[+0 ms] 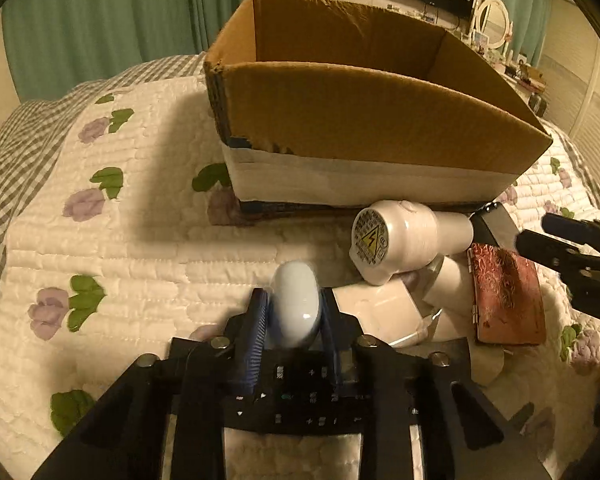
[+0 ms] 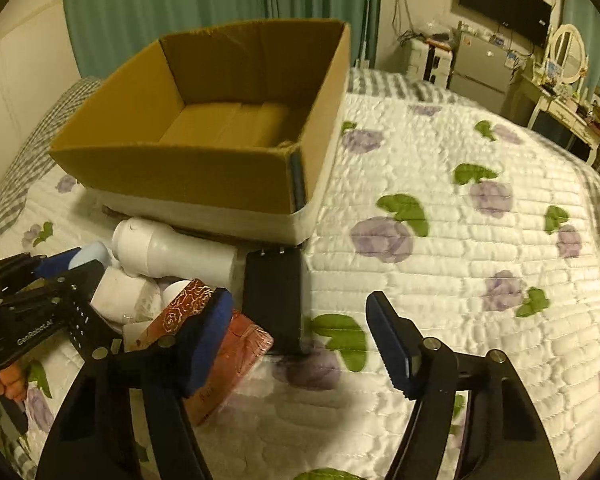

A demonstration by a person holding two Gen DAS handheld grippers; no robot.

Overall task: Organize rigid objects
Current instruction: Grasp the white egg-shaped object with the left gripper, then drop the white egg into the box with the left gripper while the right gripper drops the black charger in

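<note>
An open cardboard box [image 1: 340, 116] stands on the quilted bed; its inside shows bare in the right wrist view [image 2: 228, 124]. My left gripper [image 1: 296, 312] is shut on a pale blue oval object [image 1: 298, 306], held just above the quilt in front of the box. A white bottle-shaped appliance [image 1: 404, 240] lies against the box's front, also in the right wrist view [image 2: 172, 252]. A red patterned case [image 1: 504, 296] lies beside it, and a black flat device [image 2: 274, 292] too. My right gripper [image 2: 300, 344] is open and empty over the red case [image 2: 236, 352] and black device.
White small boxes [image 1: 384, 308] lie in the pile between the grippers. The floral quilt [image 2: 460, 240] stretches to the right of the box. A dresser with an oval mirror [image 2: 568, 52] and a wall TV [image 2: 504, 0] stand beyond the bed. Green curtains hang behind.
</note>
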